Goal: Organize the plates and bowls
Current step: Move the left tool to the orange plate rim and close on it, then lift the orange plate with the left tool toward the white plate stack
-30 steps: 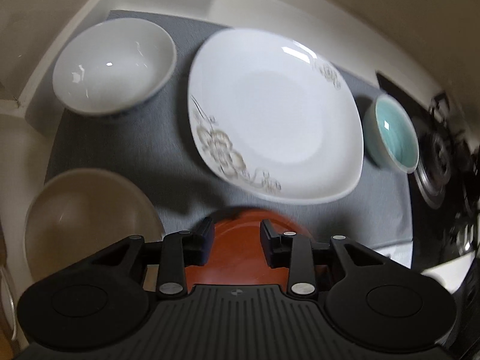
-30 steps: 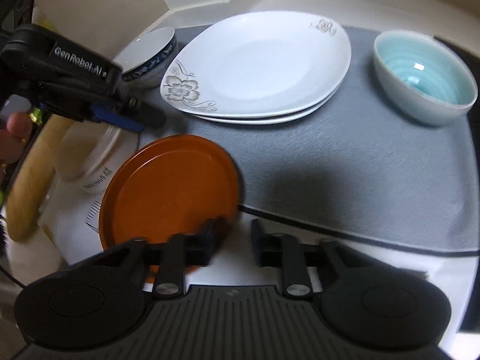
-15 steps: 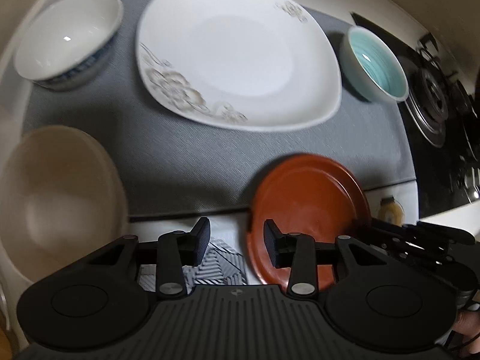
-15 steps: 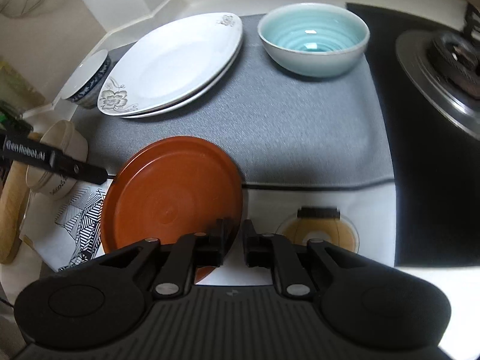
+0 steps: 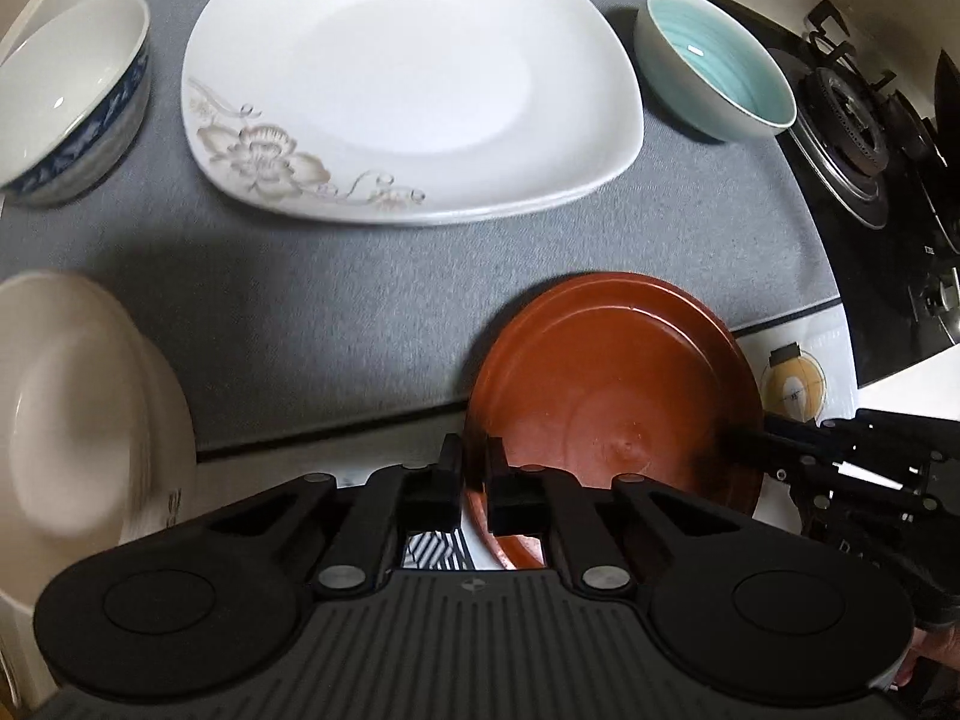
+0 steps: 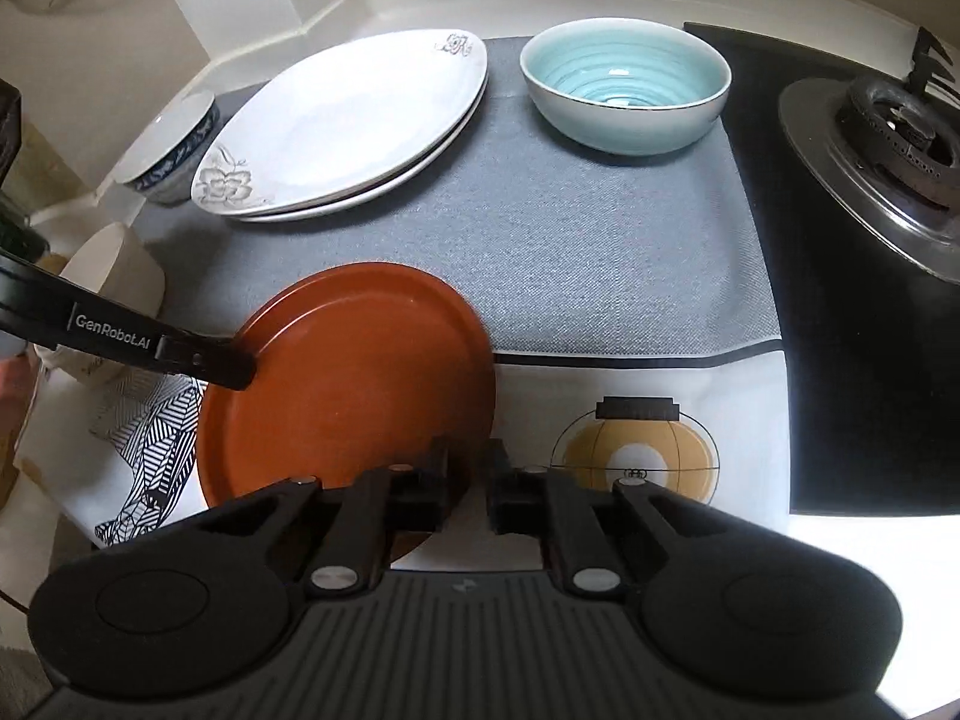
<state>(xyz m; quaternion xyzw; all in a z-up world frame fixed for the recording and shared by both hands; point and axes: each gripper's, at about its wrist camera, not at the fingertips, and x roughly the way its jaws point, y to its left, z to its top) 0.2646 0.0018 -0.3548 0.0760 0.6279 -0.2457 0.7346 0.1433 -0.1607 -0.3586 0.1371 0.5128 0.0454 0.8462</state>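
Both claws, left claw [image 5: 474, 468] and right claw [image 6: 465, 474], are closed on opposite rims of the orange plate [image 6: 354, 372] at lower centre, which is best kept level while carried toward the white plates [image 6: 342, 126] at upper left

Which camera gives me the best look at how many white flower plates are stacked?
The right wrist view. Its low side angle shows the white flower plates as two separate rims, one on the other, on the gray mat. The left wrist view looks almost straight down, so only the top plate's face is clear.
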